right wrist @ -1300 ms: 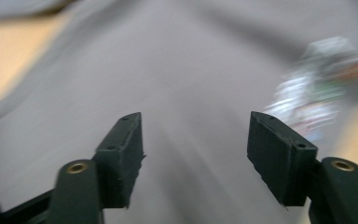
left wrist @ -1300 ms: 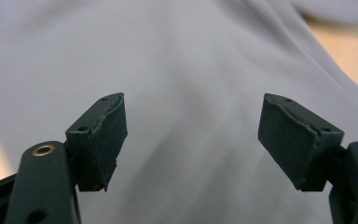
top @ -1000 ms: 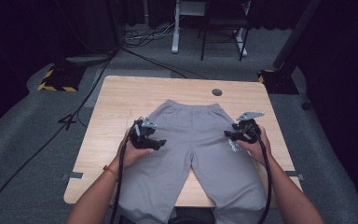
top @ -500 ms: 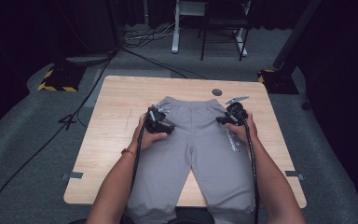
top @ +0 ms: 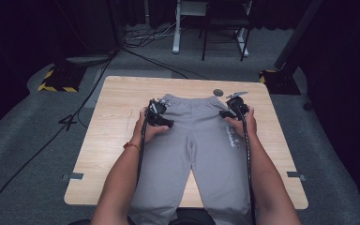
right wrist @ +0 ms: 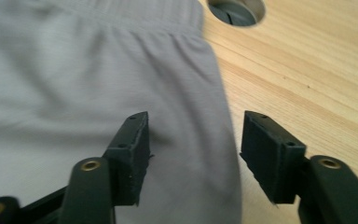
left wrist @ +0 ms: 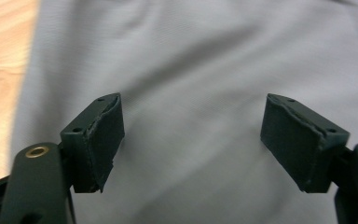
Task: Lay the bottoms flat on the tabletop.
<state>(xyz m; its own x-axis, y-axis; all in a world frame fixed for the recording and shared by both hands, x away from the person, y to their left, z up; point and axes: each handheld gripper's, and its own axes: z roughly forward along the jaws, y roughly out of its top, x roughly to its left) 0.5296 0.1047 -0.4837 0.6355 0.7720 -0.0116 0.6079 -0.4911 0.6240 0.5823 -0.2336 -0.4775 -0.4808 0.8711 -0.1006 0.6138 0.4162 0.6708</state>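
1. Grey trousers (top: pixel 194 140) lie flat on wooden table (top: pixel 112 122), waistband at far end, legs running back twd person & over near edge
2. L gripper (top: pixel 161 115) sits over trousers' left hip, just below waistband – jaws wide apart, have just been opening, nothing pinched; cloth lies under them (left wrist: pixel 191 140)
3. R gripper (top: pixel 232 110) at trousers' right hip by side seam – jaws apart, also just been opening, no cloth clamped; one jaw over cloth, other over bare wood (right wrist: pixel 193 154)
4. Round grommet hole (right wrist: pixel 237 9) in table, just beyond waistband corner
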